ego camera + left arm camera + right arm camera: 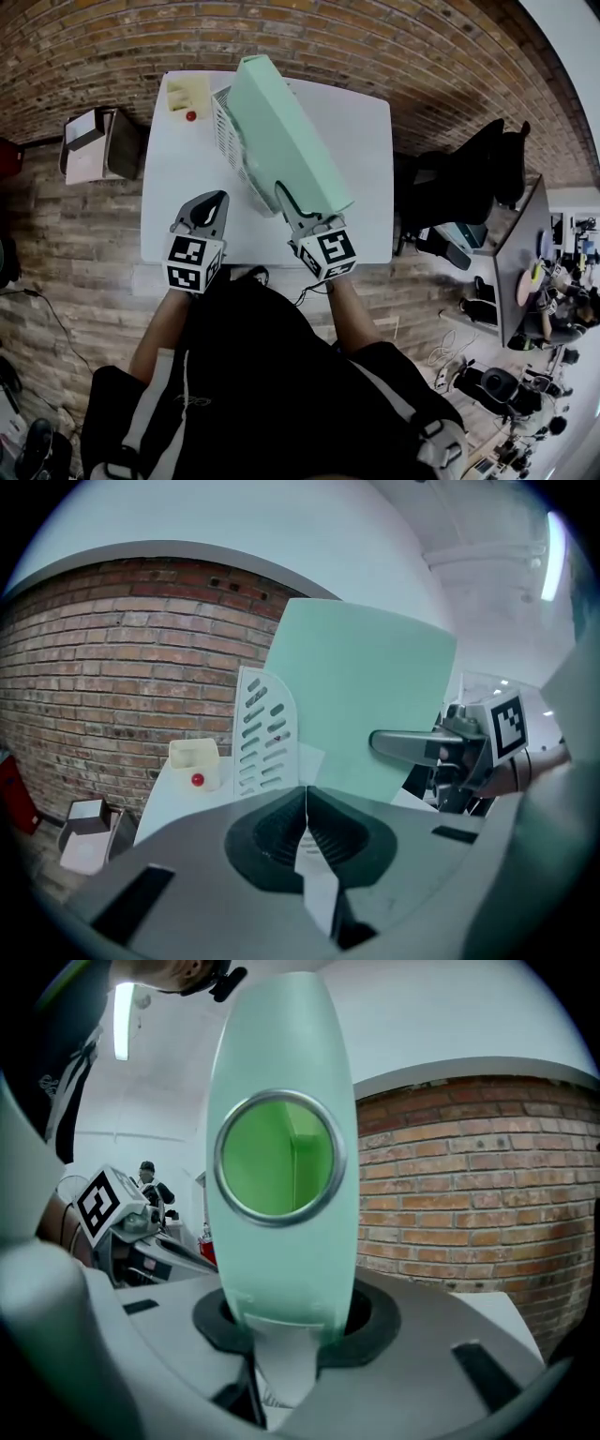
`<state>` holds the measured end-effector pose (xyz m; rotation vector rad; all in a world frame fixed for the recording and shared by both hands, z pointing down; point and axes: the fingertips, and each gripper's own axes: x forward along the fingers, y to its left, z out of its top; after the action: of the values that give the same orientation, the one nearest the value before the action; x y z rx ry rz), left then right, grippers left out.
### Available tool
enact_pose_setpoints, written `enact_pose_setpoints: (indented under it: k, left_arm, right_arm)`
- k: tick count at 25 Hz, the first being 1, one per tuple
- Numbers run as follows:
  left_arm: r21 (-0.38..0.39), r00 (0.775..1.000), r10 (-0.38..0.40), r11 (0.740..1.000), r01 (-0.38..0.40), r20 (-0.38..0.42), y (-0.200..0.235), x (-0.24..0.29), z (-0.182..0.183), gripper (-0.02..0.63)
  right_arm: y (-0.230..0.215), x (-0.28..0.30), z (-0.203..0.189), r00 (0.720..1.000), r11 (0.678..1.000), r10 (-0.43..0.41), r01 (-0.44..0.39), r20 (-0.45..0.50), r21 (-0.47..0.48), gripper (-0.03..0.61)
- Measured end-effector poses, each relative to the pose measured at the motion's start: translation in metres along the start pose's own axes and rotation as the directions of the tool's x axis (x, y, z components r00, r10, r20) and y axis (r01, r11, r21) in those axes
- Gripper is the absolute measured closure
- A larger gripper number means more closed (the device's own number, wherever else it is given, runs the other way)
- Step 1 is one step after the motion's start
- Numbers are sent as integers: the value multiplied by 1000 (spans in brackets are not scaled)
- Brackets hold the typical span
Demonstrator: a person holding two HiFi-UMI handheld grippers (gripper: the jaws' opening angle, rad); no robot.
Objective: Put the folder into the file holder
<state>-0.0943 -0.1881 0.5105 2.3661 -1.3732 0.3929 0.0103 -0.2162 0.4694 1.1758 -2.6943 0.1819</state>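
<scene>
Right gripper (281,1330): jaws clamped on the bottom of the folder (281,1269) spine. The pads sit either side of the mint spine, the finger ring (278,1157) is right above them, and nothing else is in the gap. Left gripper (307,803): jaws together, empty, parked over the near edge of the table (173,187), apart from the load. Outward from the right jaws, the folder's long axis runs straight away from them toward the far side of the table. The spine end is nearest the person, and the body stands on edge, leaning right in the head view. The file holder (228,141) lies just left of the folder with its long axis roughly parallel, and its perforated wall shows along the folder's left face. I can't tell whether the folder's lower edge is inside the slot or riding on the holder's right rim, since the folder covers that line. My read: insertion in hand, not finished, as the folder sits high over the holder. Key relation: the slot looks to be left of and below the held edge. The next move probably needs a small shift left plus down along the same axis, no re-grip. The right hand owns it. The left is nearer the holder's near end and could steady it if it slides. A small cream tub (187,92) sits beyond the holder's left, out of the path.
</scene>
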Motion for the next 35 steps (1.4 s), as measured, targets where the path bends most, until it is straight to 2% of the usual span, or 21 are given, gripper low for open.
enact_pose_setpoints:
  k: [14, 35]
  left_arm:
    - [-7, 1000, 26, 1000, -26, 2, 7, 6, -7, 591]
    - [-4, 1000, 7, 1000, -7, -12, 7, 16, -6, 591]
  right_arm:
    - [0, 11, -24, 997, 995, -51, 56, -58, 87, 433]
    - [1, 17, -47, 991, 993, -82, 90, -103, 81, 422]
